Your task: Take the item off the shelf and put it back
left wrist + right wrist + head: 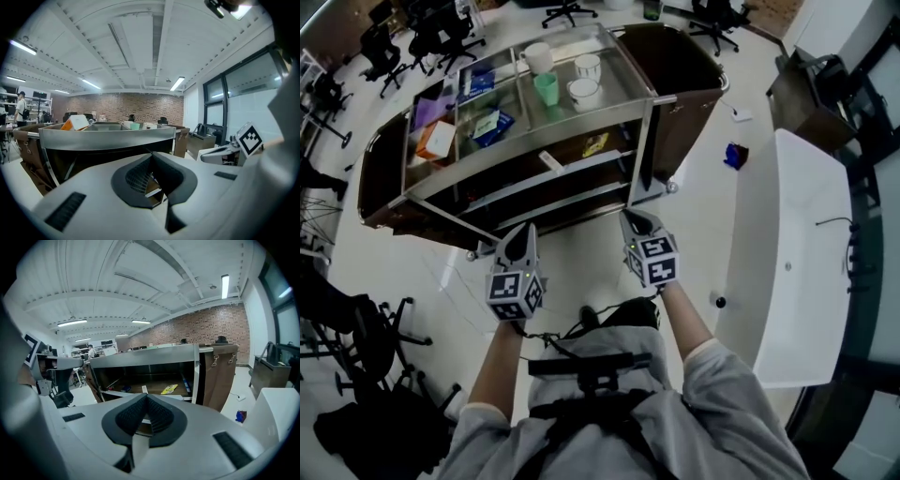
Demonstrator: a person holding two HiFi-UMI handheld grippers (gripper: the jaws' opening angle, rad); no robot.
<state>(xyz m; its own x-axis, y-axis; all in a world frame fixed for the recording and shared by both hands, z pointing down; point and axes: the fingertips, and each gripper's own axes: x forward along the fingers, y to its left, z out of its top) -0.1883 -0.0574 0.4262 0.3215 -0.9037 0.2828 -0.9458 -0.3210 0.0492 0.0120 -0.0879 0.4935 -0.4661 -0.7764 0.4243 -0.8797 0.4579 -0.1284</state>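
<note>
A small blue object (735, 155) lies on the floor near a white table (797, 244); office chairs (441, 37) stand beyond.

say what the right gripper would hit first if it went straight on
The right gripper would probably reach the open lower shelf, just left of the yellow packet; depth is unclear.

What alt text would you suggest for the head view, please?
A person holds the left claw and right claw, both shut and empty, before a cart. Its top holds cups and packets; a yellow packet lies on a lower shelf.
</note>
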